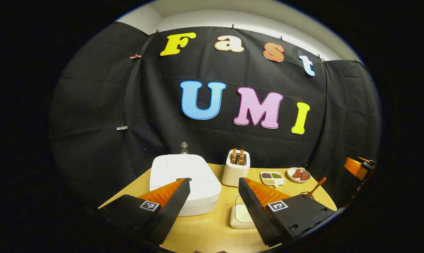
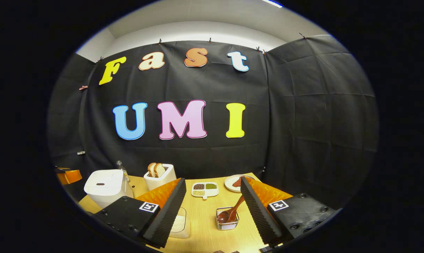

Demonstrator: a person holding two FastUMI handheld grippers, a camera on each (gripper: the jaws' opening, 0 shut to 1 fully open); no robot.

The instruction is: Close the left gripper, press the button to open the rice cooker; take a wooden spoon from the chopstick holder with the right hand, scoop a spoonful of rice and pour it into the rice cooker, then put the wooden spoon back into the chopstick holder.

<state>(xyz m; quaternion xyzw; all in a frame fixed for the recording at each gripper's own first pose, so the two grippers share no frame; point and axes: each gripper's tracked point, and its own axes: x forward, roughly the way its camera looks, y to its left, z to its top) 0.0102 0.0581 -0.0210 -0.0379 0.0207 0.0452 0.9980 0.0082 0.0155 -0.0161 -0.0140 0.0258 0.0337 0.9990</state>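
Both grippers are held level above the table (image 1: 201,232), jaws spread wide and empty: the left gripper (image 1: 214,184) near the closed rice cooker (image 1: 184,181), the right gripper (image 2: 213,185) near the wooden spoon (image 2: 231,212) in the chopstick holder (image 2: 227,223).

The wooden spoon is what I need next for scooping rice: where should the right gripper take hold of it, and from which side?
Grip the wooden spoon on its bare handle above the chopstick holder, coming from above. Its bowl sits down inside the holder and the handle leans up to the right, free to pinch.
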